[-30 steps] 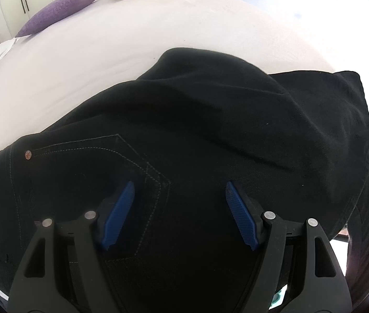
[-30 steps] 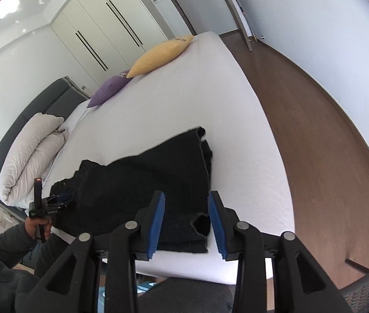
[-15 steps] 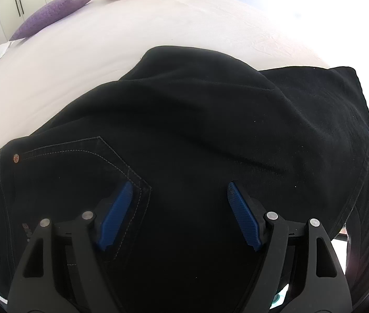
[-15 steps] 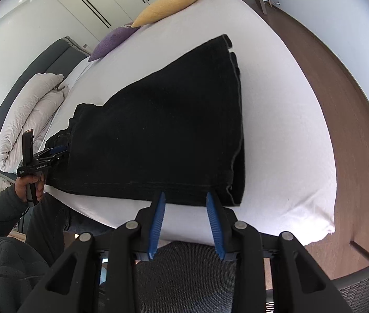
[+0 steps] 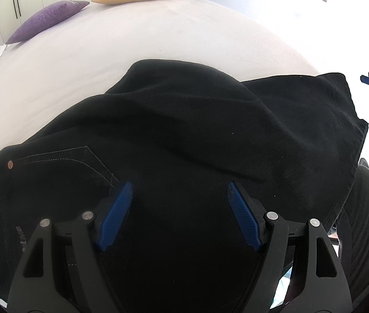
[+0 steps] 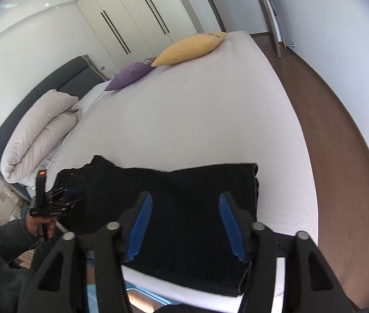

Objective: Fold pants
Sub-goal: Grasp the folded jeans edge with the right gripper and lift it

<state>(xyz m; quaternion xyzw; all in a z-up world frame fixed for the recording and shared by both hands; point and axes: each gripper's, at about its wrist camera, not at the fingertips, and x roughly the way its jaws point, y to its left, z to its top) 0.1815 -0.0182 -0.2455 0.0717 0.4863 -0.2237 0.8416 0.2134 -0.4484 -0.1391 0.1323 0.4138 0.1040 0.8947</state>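
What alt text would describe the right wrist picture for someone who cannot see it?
Black pants lie folded near the edge of a white bed, with the open right hand-held gripper above them. Yellow and purple pillows sit at the far side.

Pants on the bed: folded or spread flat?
Folded. The pants lie doubled on the bed, layered edges stacked at the right end; creases remain.

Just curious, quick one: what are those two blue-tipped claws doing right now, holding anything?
Left gripper: open, holding nothing, above the black pants.
Right gripper: open, holding nothing, above the pants' leg end.
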